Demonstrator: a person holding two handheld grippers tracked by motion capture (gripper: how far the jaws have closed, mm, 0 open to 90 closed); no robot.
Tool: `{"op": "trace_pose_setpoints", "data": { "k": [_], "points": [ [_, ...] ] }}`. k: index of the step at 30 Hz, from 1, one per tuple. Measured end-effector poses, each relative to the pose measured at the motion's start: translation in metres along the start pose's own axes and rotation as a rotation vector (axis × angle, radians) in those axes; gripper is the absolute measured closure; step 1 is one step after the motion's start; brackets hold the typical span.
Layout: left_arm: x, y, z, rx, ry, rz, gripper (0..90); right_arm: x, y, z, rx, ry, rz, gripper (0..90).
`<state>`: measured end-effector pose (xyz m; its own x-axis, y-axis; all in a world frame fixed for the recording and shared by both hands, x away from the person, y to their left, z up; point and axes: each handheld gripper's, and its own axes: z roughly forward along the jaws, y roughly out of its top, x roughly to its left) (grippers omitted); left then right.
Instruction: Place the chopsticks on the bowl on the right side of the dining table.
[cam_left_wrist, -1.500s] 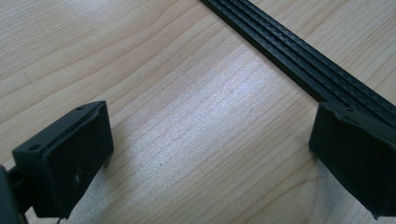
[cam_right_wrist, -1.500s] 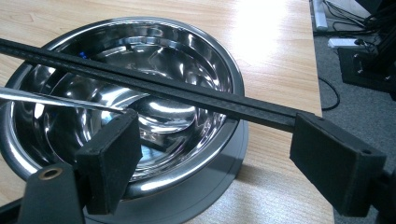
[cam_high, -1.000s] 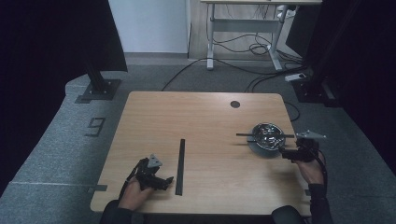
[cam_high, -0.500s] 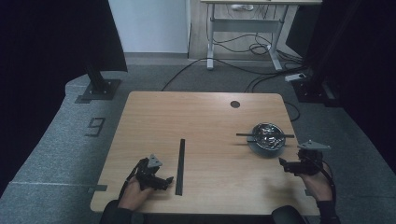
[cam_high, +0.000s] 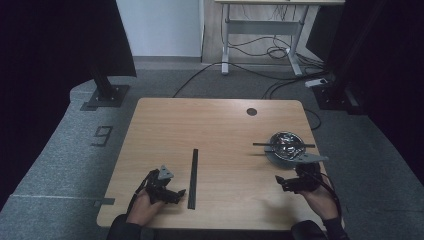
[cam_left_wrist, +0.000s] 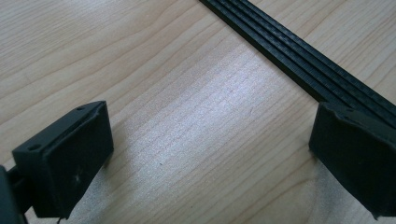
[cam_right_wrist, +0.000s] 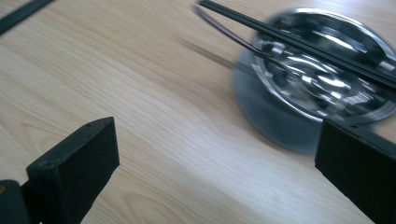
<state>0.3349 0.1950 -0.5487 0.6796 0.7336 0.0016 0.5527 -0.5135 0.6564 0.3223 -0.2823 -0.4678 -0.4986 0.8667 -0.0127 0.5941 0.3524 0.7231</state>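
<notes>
The shiny round metal bowl sat at the wooden table's right side, a thin black stick lying across its rim. The right gripper hovered near it, jaws wide apart and empty. The left gripper, also spread open, rested just beside the long flat black strip.

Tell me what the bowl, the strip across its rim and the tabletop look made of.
The round shiny bowl looks like polished metal, given its mirror-like reflections. The thin black strip across its rim is matte, perhaps plastic or carbon fibre; hard to tell. The pale tabletop shows printed-looking wood grain, likely laminate or light wood.
</notes>
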Motion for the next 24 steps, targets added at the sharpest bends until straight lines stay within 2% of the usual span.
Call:
{"op": "trace_pose_setpoints", "data": {
  "k": [4, 8, 13, 15, 18, 19, 21, 24],
  "points": [
    [0.0, 0.0, 0.0, 0.001, 0.0, 0.0, 0.0, 0.016, 0.01, 0.015, 0.005, 0.041, -0.026, 0.0],
    [0.0, 0.0, 0.0, 0.0, 0.0, 0.0, 0.0, 0.031, 0.015, 0.038, 0.025, 0.076, -0.07, 0.0],
    [0.0, 0.0, 0.0, 0.0, 0.0, 0.0, 0.0, 0.043, 0.009, 0.076, 0.04, 0.095, -0.111, 0.0],
    [0.0, 0.0, 0.0, 0.0, 0.0, -0.001, 0.0, 0.045, 0.003, 0.091, 0.061, 0.091, -0.127, 0.0],
    [0.0, 0.0, 0.0, 0.0, 0.0, 0.0, 0.0, 0.044, -0.007, 0.106, 0.085, 0.106, -0.119, 0.0],
    [0.0, 0.0, 0.0, 0.0, 0.0, -0.001, 0.0, 0.044, -0.01, 0.109, 0.081, 0.106, -0.117, 0.0],
    [0.0, 0.0, 0.0, 0.0, 0.0, 0.0, 0.0, 0.041, -0.013, 0.111, 0.048, 0.118, -0.076, 0.0],
    [0.0, 0.0, 0.0, 0.0, 0.001, 0.0, 0.0, 0.04, -0.016, 0.112, 0.021, 0.113, -0.069, 0.0]
  ]
}}
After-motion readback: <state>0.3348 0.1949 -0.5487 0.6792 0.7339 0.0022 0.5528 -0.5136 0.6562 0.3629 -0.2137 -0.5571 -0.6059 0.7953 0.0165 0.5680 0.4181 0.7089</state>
